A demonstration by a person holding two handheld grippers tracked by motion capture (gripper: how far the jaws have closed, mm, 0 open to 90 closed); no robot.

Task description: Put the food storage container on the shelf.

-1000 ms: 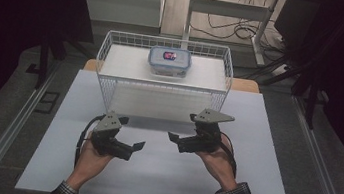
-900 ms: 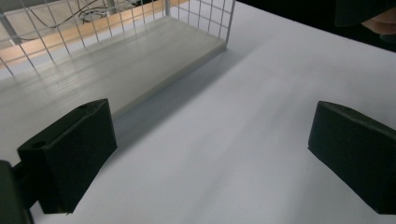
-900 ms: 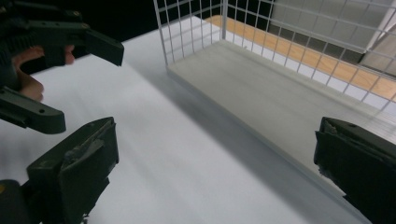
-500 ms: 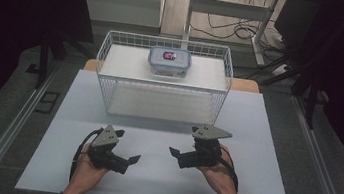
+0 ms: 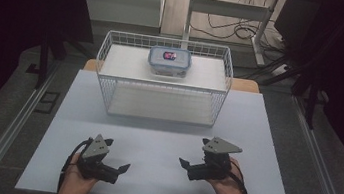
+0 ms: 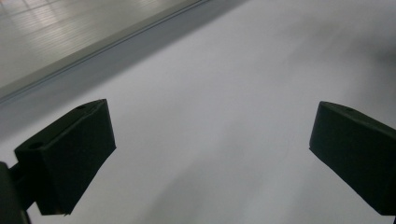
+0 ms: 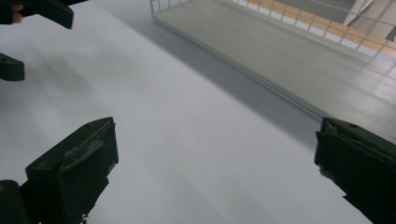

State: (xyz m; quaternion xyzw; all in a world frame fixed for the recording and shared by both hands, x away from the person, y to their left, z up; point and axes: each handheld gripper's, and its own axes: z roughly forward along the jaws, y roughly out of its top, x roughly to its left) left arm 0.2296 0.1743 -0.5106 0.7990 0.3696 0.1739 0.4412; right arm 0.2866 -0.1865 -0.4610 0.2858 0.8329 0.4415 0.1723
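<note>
In the high view, the left gripper (image 5: 120, 167) rests low over the near left part of the white table (image 5: 164, 141), held in the person's left hand (image 5: 79, 181), with its grey three-cornered plate on top and its cable looping at its left side. Its black jaws point toward the middle of the table and stand wide apart, with nothing between them. The left gripper view shows the same: the two dark jaws rise far apart at the bottom corners, bare white tabletop between them, and a strip of pale floor past the table's edge at the upper left.

Farther back, at the middle of the table's far side, stands a white wire basket (image 5: 161, 100). Inside it, toward its far wall, sits a clear lidded container (image 5: 170, 60) with a bluish rim and something red and dark showing through the lid. It is well apart from both grippers.

On the near right, the right gripper (image 5: 185, 163) lies in the person's right hand (image 5: 229, 185), with its jaws aimed left toward the other gripper. These jaws are spread wide and hold nothing. In the right gripper view, the basket's near lower edge (image 7: 261, 51) runs across the upper right, and the left gripper's jaw tips (image 7: 28, 28) show at the upper left corner.
</note>
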